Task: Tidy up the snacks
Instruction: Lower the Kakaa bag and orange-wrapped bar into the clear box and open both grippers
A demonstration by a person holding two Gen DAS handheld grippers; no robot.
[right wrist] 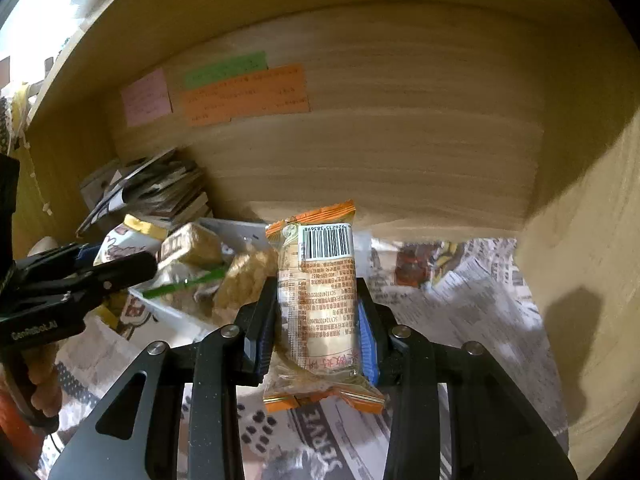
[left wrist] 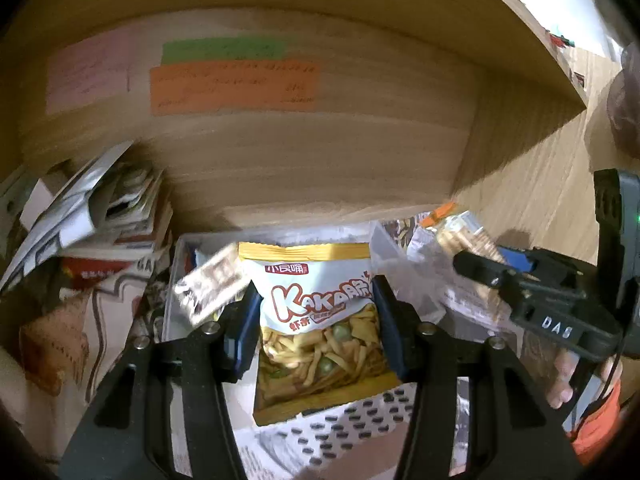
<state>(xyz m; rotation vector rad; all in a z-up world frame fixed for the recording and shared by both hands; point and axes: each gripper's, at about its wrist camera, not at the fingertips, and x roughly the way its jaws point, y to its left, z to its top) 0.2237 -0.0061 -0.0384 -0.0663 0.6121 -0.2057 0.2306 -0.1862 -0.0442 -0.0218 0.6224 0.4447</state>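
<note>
My left gripper [left wrist: 316,320] is shut on a white and yellow snack bag [left wrist: 320,320] printed KAKA, held upright above a clear plastic bin [left wrist: 176,280]. A small wrapped snack [left wrist: 212,284] lies at the bin's left edge. My right gripper [right wrist: 320,320] is shut on a clear biscuit pack [right wrist: 320,304] with orange ends and a barcode facing me. In the right wrist view the left gripper [right wrist: 120,264] shows at the left, over the bin [right wrist: 236,232] holding several wrapped puffed cakes [right wrist: 244,276]. In the left wrist view the right gripper [left wrist: 480,268] shows at the right, with the biscuit pack [left wrist: 460,232] in it.
Both grippers are inside a wooden cubby with a back wall [left wrist: 300,152] bearing pink, green and orange notes [left wrist: 236,86]. A stack of books and papers [left wrist: 100,216] fills the back left corner. Newspaper [right wrist: 460,288] covers the floor. A side wall [right wrist: 580,280] stands at the right.
</note>
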